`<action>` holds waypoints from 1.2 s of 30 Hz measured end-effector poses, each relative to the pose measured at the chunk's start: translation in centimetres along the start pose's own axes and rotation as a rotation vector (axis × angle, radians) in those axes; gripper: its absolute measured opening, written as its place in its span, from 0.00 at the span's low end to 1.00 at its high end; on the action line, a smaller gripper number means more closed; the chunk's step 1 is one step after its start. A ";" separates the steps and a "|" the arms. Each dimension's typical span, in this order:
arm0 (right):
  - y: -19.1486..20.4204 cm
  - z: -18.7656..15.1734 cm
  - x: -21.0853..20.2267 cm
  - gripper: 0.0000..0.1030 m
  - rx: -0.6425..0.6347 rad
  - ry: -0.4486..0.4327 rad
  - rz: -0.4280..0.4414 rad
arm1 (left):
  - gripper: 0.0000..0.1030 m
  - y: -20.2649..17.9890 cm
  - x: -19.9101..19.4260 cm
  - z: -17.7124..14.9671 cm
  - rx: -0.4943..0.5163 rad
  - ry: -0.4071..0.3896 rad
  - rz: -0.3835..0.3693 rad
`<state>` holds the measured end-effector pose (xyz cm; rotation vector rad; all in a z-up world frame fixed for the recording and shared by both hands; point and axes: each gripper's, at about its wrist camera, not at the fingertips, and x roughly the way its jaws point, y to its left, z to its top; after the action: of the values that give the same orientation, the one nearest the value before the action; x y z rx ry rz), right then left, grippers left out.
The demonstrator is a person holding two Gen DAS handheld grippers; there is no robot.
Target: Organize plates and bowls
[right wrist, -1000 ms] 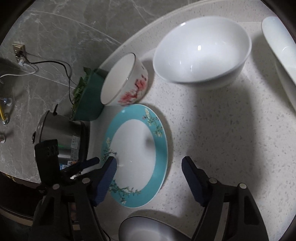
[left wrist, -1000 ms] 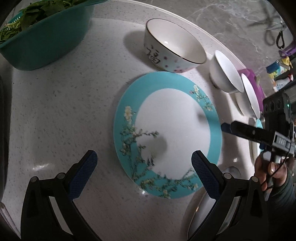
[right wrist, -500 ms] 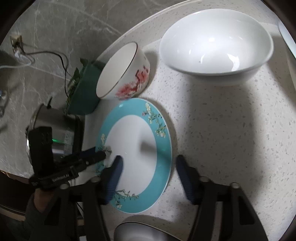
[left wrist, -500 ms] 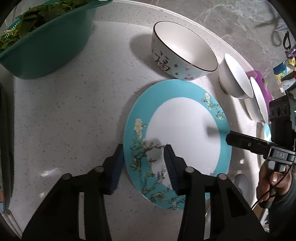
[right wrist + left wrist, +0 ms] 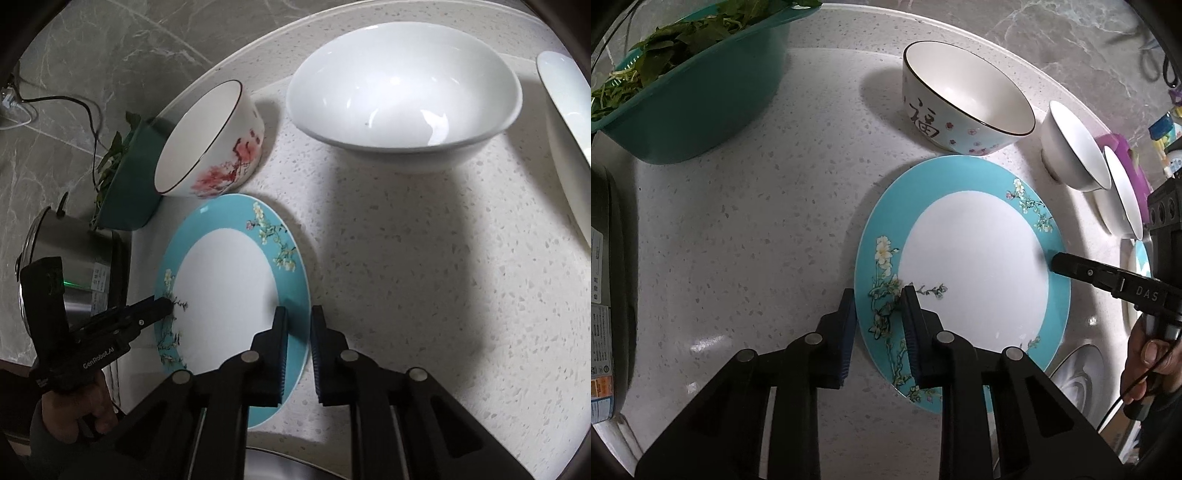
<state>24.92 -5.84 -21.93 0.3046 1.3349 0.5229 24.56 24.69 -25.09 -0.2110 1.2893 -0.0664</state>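
Note:
A turquoise-rimmed plate (image 5: 975, 269) with a white centre and blossom pattern lies on the speckled counter; it also shows in the right wrist view (image 5: 225, 291). My left gripper (image 5: 879, 295) is shut on the plate's near-left rim, one finger over it and one outside. My right gripper (image 5: 298, 314) is shut on the opposite rim. A flowered bowl (image 5: 964, 99) stands just behind the plate, also seen in the right wrist view (image 5: 210, 144). A white bowl (image 5: 402, 88) stands to the right of it.
A teal basin of greens (image 5: 683, 81) sits at the back left. Two white bowls (image 5: 1075, 147) lean at the right. A steel cooker (image 5: 70, 266) stands left of the plate. Another white dish (image 5: 569, 136) is at the far right, and a metal bowl (image 5: 1078, 373) near the front edge.
Both grippers went from wide open to shut on opposite rims of the turquoise plate. Both cameras moved closer to the plate.

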 end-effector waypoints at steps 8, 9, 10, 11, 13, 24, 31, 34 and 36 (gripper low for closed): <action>0.3 -0.5 -1.2 0.14 0.016 -0.015 -0.004 | 0.20 -1.3 -2.0 -0.6 0.005 -0.013 -0.003; 0.4 -0.6 -1.7 0.14 0.019 -0.020 -0.003 | 0.20 -1.6 -2.4 -0.7 0.007 -0.014 -0.005; 0.4 -0.7 -2.1 0.14 0.021 -0.024 -0.004 | 0.20 -1.8 -2.8 -0.7 0.008 -0.015 -0.009; 0.5 -0.8 -2.5 0.14 0.022 -0.028 -0.005 | 0.20 -2.3 -3.2 -0.9 0.011 -0.018 -0.013; 0.7 -1.2 -3.7 0.14 0.024 -0.039 -0.008 | 0.20 -3.0 -4.0 -1.2 0.015 -0.024 -0.024; -0.3 -7.7 -10.7 0.14 0.070 -0.096 -0.048 | 0.20 -8.7 -7.1 -6.2 0.105 -0.002 -0.103; -2.4 -13.3 -11.7 0.14 0.139 -0.089 -0.076 | 0.20 -11.5 -6.5 -11.0 0.165 0.049 -0.112; -3.1 -15.2 -11.6 0.14 0.166 -0.081 -0.077 | 0.21 -12.4 -6.1 -12.7 0.198 0.057 -0.091; -3.4 -16.1 -11.6 0.14 0.173 -0.078 -0.086 | 0.21 -12.7 -5.8 -13.3 0.210 0.061 -0.082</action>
<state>8.20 -16.16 -17.48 0.4037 1.3134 0.3206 11.05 11.62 -20.62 -0.0819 1.3241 -0.2792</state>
